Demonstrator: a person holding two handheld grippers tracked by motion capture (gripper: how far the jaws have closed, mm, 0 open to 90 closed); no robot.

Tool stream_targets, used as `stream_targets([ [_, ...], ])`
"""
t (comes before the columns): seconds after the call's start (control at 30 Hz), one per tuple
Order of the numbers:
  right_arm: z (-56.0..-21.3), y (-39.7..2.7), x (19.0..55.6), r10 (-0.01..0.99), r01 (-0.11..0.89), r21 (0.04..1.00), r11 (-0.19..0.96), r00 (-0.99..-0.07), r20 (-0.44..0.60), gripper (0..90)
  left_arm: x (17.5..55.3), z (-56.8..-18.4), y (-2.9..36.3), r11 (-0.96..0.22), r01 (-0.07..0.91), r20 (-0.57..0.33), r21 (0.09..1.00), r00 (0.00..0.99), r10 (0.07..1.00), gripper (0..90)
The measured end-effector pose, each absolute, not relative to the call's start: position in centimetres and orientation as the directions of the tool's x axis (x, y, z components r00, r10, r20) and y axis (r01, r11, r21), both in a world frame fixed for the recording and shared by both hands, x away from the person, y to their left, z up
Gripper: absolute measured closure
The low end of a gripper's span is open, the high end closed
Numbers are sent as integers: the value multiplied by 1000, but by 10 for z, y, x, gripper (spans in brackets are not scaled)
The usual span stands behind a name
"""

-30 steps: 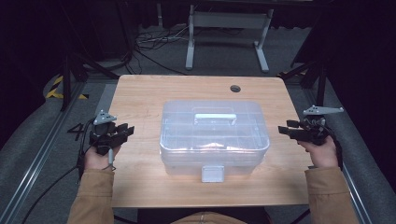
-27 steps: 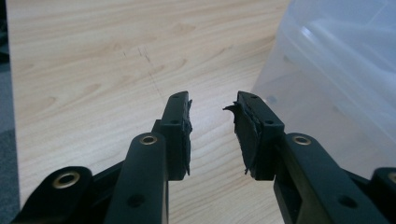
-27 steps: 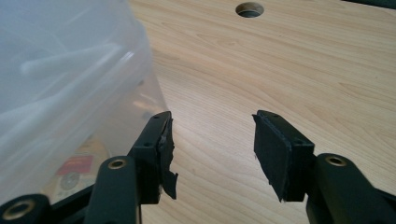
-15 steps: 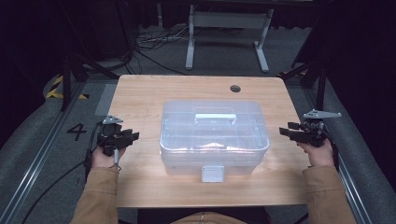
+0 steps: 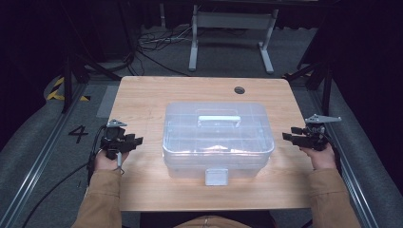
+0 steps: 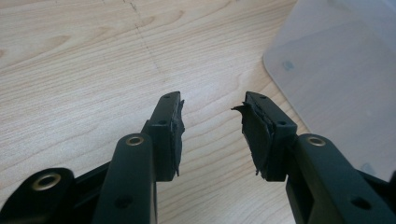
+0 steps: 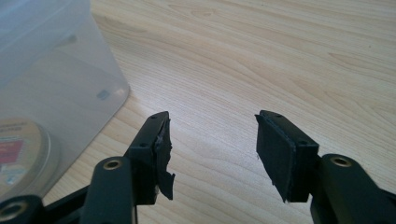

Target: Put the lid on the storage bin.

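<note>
Spreading across most of the high view, the pale wooden table [image 5: 142,99] is a rectangle with rounded corners, its surface smooth and streaked with fine straight grain, and a small dark round hole [image 5: 239,90] sits near its far edge. At its centre stands the clear plastic box [image 5: 218,142], a rounded-cornered bin with frosted, faintly ribbed walls, a flat lid carrying a moulded white handle [image 5: 218,118] and a square white latch [image 5: 216,176] on the near side; something pale and orange shows dimly through its wall. In the right gripper view a round tin [image 7: 21,156] with a yellowish lid and a red label shows blurred through the box wall. The left gripper [image 5: 138,140] is held just off the box's left side, above the tabletop, and the right gripper [image 5: 286,136] just off its right side; both are black, angular and matte with brass-coloured rivets. The left gripper's jaws have just been opening and stand apart with only bare wood between their ragged rubber pads [image 6: 175,130]; the right gripper's jaws likewise gape on nothing, pads [image 7: 275,154] frayed at the edges.
</note>
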State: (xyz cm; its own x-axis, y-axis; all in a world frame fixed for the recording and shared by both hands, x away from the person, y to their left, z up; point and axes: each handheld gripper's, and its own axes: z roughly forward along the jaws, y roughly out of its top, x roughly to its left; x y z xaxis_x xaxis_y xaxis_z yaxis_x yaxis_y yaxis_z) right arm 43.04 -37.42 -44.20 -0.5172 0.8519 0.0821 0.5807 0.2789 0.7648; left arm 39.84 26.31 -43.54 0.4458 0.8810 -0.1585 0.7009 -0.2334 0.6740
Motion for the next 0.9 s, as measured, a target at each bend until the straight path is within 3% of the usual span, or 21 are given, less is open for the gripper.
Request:
stream_targets([
  [0.9,-473,-371,440,848,627,713,315,-523,85,443,405,-459,260,-322,721,-161,613,514,843,521],
])
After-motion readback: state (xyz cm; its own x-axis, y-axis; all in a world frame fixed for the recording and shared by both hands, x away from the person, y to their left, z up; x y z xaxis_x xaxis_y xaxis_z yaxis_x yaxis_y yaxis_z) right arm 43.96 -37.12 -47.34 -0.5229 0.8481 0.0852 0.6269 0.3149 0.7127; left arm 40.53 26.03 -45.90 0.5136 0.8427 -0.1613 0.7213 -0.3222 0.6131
